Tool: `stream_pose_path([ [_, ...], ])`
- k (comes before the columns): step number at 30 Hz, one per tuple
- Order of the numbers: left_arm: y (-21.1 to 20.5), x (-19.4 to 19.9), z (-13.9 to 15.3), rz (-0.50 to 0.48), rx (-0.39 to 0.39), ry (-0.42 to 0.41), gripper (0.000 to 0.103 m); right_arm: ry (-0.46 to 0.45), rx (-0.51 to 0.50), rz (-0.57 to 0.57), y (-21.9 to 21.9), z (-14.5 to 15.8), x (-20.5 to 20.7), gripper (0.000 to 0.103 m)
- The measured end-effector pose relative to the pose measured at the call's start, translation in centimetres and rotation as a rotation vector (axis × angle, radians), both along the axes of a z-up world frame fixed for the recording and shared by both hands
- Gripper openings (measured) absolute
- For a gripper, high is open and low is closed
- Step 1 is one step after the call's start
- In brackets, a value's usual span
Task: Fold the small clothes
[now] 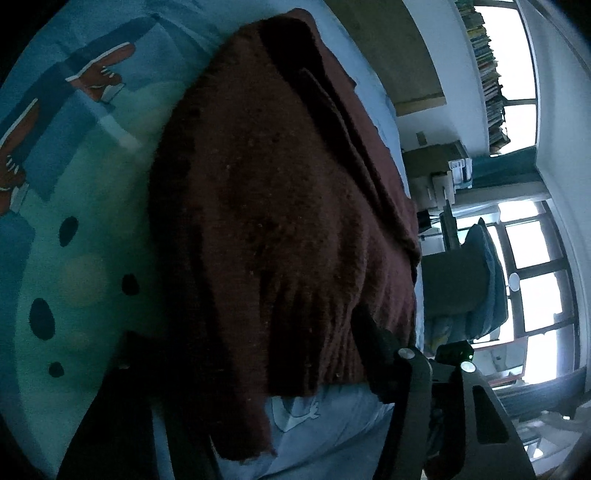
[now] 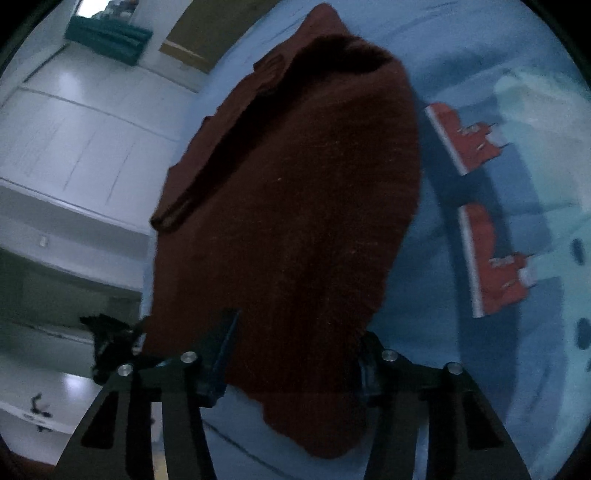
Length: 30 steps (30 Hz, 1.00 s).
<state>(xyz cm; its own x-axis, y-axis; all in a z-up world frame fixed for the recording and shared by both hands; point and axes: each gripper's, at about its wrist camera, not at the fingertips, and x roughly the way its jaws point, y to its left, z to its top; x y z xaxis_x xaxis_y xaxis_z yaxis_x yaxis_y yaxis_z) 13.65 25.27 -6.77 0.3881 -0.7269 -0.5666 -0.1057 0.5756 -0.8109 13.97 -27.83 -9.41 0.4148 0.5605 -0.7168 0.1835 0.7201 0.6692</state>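
On the bed: one blue printed sheet (image 2: 461, 74).
Clothes: one dark red knitted garment (image 2: 295, 206), folded.
Tongs: two; right gripper (image 2: 295, 362) and left gripper (image 1: 258, 369) each clamp its near edge.

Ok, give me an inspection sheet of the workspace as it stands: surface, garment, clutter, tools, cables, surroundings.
Surface: blue printed bedsheet with red and black-dot patterns, lightly wrinkled.
Job's things: dark red knitted garment, lying partly folded, layered edges at its far end.
Clutter: nothing seen on the sheet.
Tools: left tool with the garment's near edge draped between its fingers; right tool straddling the near edge; whether the pads press cannot be told in either.
Cables: nothing seen.
Surroundings: windows, stacked books, white cabinets, a dark green folded cloth.
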Motion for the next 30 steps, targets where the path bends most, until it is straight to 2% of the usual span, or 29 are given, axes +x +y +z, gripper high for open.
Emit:
stream_pose_path([
  [7, -0.3, -0.6, -0.3, 0.017, 0.004, 0.012, 0.044, 0.0, 0.102, -0.036, -0.9, -0.7, -0.9, 0.036],
  [12, -0.5, -0.7, -0.4, 0.024, 0.011, 0.017, 0.041, -0.002, 0.152, -0.071, -2.0, -0.7, -1.9, 0.032],
  [16, -0.7, -0.7, -0.4, 0.034, 0.026, 0.024, 0.023, -0.011, 0.125, -0.074, -2.3, -0.3, -2.3, 0.012],
  [17, -0.8, -0.7, -0.4, 0.036, 0.032, 0.026, 0.018, -0.013, 0.113, -0.071, -2.3, -0.1, -2.2, 0.012],
  [22, -0.4, -1.1, 0.0, 0.054, 0.035, 0.017, 0.009, -0.022, 0.085, -0.055, -2.1, 0.4, -2.0, 0.011],
  [30, 0.4, -0.3, 3.1, 0.089, -0.004, -0.053, 0.007, -0.106, 0.157, -0.082, -3.0, 2.7, -1.2, 0.01],
])
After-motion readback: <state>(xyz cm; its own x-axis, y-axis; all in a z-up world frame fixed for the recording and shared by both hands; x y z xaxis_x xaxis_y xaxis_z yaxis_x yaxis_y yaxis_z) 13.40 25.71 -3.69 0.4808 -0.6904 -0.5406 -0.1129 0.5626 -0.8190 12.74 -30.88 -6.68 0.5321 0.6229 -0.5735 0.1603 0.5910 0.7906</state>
